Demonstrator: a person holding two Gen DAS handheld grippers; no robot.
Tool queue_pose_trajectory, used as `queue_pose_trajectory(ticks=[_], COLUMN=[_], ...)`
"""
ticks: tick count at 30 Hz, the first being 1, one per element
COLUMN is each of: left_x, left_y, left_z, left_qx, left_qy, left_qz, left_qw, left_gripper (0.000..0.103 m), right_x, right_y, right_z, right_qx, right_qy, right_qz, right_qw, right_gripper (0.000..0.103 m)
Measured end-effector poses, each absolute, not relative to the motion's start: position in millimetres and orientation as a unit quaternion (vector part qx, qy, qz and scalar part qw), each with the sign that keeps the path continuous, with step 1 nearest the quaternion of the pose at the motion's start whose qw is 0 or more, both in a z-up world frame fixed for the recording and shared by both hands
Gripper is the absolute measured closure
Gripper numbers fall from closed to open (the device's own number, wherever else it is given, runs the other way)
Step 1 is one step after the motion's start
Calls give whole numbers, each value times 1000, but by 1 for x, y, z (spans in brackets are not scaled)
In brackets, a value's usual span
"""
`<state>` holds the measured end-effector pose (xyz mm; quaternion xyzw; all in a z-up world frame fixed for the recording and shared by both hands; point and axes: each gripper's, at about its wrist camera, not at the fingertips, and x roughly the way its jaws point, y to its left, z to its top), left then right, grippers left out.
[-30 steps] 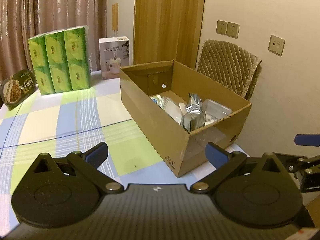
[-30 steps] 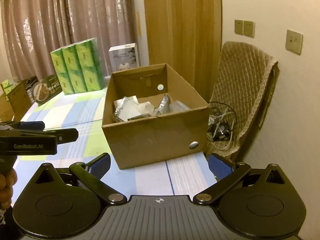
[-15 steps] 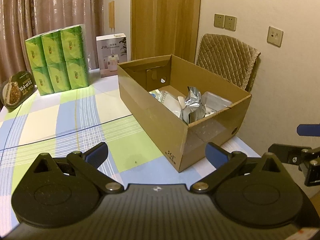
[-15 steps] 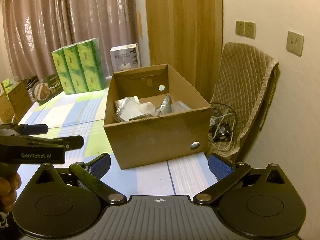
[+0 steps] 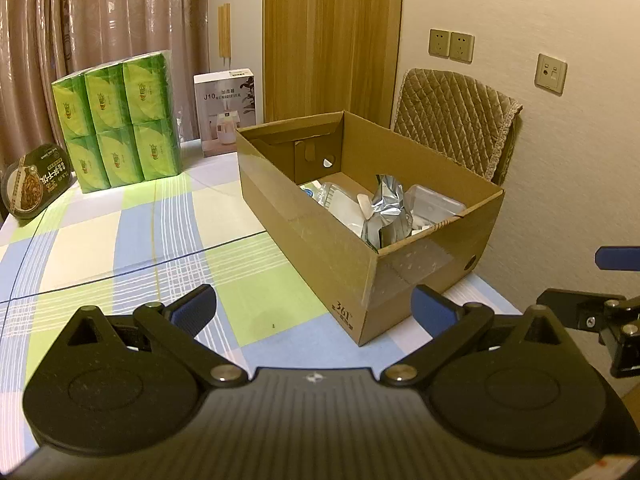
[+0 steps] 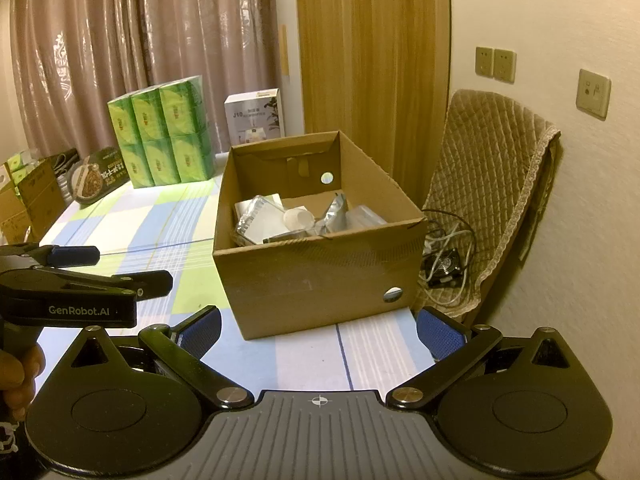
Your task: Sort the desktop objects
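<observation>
On the checked tablecloth [image 5: 132, 240], the cardboard box [image 5: 320, 240] runs lengthwise away; both tongs wide.

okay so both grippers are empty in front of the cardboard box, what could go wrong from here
The box sits near the table's right edge, with a chair and cables beyond; a push from the left could slide it off.

The foil pouch stands above the other contents, so reaching in might snag or tip it.

The left gripper and right gripper, both open, are close together and could collide.

quilted chair [image 5: 452, 120] by wall, curtains [image 6: 100, 52] behind.
</observation>
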<state>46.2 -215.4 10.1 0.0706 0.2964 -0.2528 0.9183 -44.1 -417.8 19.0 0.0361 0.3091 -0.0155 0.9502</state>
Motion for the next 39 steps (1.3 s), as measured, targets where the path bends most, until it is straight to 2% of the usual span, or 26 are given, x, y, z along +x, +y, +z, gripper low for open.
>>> queue_pose_trajectory(ticks=[39], left_x=[42], left_y=[-215], left_z=[9], left_qx=[71], left_qy=[284], left_qz=[-254], left_qw=[922], left_gripper=[1], right_x=[-43], right_y=[-415], right_z=[18], right_qx=[29], right_qy=[310], right_qz=[-11], right_qw=[950], right_gripper=[2])
